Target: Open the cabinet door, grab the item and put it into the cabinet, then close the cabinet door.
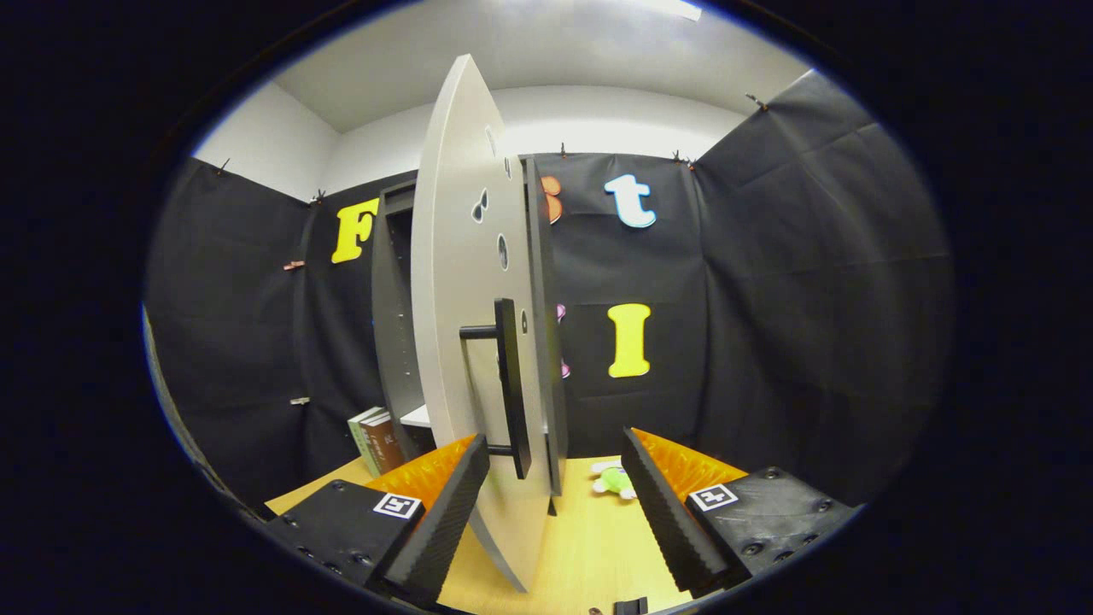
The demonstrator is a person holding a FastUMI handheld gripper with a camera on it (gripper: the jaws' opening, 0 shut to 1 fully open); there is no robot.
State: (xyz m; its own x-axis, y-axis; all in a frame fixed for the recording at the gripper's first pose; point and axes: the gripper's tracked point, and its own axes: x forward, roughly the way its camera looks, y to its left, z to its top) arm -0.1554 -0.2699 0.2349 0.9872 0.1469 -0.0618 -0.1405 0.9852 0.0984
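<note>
Tool (555, 504) wide open, straddling swung-out cabinet door (465, 325) edge; black handle (510, 384) between fingers; green plush toy (615, 481) on desk (589, 547) beyond.

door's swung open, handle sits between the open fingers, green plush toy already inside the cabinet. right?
Not quite. The green plush toy is not in the cabinet; the gripper view shows it lying on the wooden table, beyond the fingers. The rest holds: the door is swung open and its black handle sits between the open gripper fingers.
</note>
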